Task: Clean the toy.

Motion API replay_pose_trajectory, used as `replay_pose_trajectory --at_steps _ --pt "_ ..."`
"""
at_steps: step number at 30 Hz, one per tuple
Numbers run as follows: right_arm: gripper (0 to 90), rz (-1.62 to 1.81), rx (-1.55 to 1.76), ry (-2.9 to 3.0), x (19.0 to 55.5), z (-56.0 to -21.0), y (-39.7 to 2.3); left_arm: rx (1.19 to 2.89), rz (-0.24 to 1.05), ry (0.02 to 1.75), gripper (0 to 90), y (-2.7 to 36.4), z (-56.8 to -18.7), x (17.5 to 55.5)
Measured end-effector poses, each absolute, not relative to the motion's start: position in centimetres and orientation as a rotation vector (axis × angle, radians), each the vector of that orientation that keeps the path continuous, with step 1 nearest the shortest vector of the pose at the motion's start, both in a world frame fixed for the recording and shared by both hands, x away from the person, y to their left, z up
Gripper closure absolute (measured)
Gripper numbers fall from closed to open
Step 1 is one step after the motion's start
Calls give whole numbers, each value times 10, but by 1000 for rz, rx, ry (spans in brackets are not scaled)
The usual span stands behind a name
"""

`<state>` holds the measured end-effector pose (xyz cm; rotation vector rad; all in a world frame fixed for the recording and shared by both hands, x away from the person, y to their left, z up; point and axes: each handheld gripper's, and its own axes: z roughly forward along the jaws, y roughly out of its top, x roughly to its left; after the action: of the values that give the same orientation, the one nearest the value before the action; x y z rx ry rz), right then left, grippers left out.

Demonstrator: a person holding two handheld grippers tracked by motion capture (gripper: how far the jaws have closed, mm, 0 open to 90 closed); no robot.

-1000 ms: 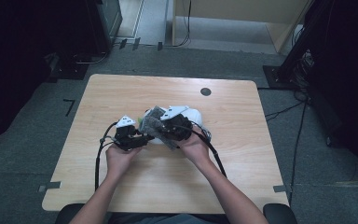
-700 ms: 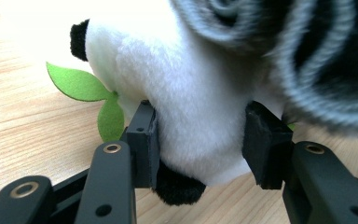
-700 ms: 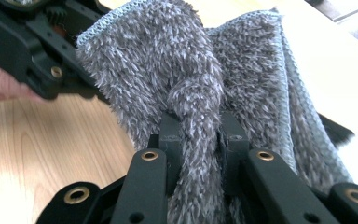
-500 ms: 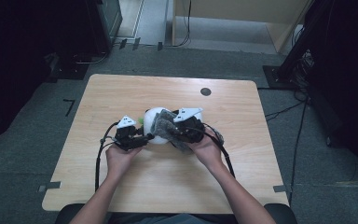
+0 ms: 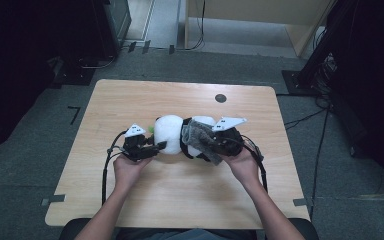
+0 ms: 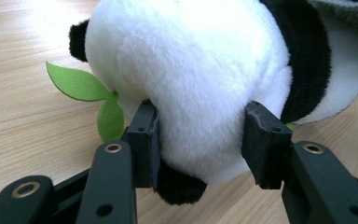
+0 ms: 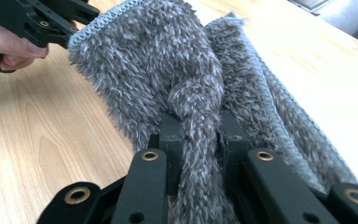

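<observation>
A black-and-white panda plush (image 5: 171, 131) lies on the wooden table (image 5: 180, 200). My left gripper (image 5: 159, 146) grips it from the left. In the left gripper view the two pads (image 6: 142, 135) press into the panda's white fur (image 6: 191, 70), and a green felt leaf (image 6: 81, 86) sticks out beside it. A grey fuzzy knit cloth (image 5: 200, 139) drapes over the panda's right end. My right gripper (image 5: 212, 145) is shut on a bunched fold of this cloth (image 7: 186, 70); its jaws (image 7: 200, 123) pinch the fold tight.
A small black round mark (image 5: 220, 98) sits on the table toward the far edge. Black cables (image 5: 107, 165) trail from both grippers along the forearms. In the right gripper view the other hand and its gripper (image 7: 46, 21) show at top left. Dark floor surrounds the table.
My right gripper has moved to the right with the grey cloth, pulling it off the panda's white part. The left gripper has stayed in place on the panda.
</observation>
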<state>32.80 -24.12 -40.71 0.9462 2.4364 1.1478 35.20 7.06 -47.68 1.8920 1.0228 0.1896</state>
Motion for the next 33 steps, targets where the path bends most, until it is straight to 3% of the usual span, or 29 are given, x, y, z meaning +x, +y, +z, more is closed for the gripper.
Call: replay_pose_trajectory --at_steps 17,33 --pt "774 1175 938 2408 321 -393 -250 1883 185 1028 525 71 -477 352" --pt "772 1168 798 2523 357 -396 -156 1880 190 1019 527 71 -475 351"
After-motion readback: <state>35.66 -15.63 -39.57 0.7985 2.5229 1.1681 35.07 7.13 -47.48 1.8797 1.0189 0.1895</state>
